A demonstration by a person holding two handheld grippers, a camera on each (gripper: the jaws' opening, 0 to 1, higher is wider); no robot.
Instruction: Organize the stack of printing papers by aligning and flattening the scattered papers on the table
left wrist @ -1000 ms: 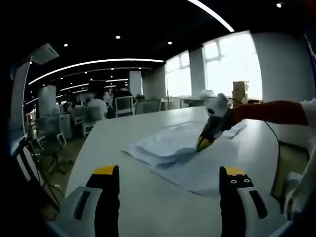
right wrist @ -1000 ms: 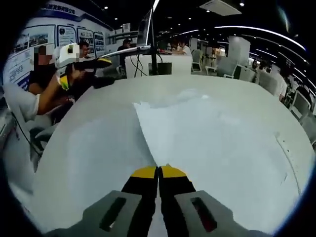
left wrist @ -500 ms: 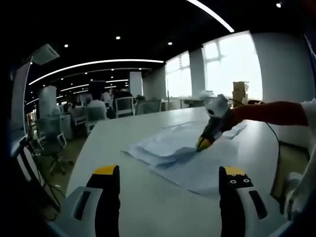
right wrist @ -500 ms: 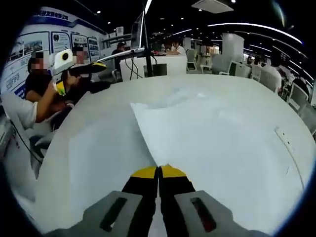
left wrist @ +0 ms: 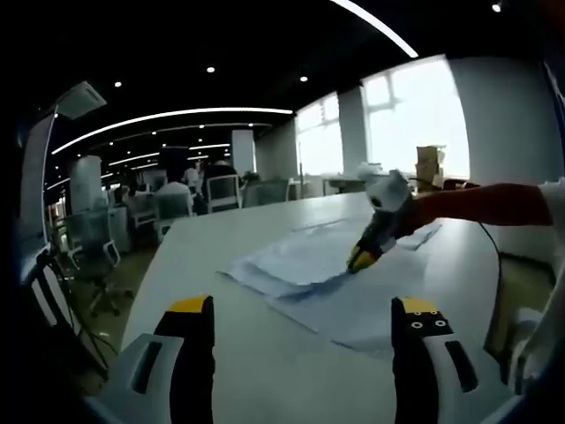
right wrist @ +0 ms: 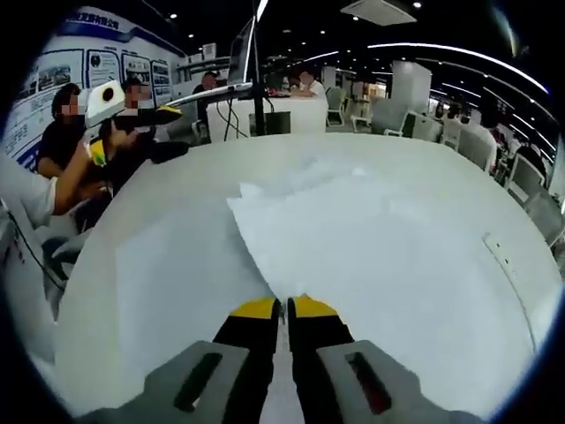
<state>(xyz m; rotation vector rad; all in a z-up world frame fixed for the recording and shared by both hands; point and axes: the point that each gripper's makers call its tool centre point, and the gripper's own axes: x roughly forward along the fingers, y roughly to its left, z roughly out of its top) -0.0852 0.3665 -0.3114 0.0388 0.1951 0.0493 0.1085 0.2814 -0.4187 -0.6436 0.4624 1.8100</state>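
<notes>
Papers (left wrist: pixel 309 265) lie fanned, seemingly uneven, right claw (right wrist: pixel 282 307) pinching one edge

The table (right wrist: pixel 150 265) has a smooth, matt white top with a soft sheen. The papers (right wrist: pixel 371 230) are thin matt white sheets, slightly rumpled. Both grippers (left wrist: pixel 302 329) (right wrist: pixel 282 309) look like matt grey plastic with black jaws and yellow tips.

Office chairs (left wrist: pixel 95 240) stand beside the white table (left wrist: pixel 265 353), with cardboard boxes (left wrist: pixel 429 163) by the bright windows (left wrist: pixel 415 115). A monitor (right wrist: pixel 247 53) stands at the far edge; seated people (right wrist: pixel 62 132) and wall posters (right wrist: pixel 53 79) beyond.
</notes>
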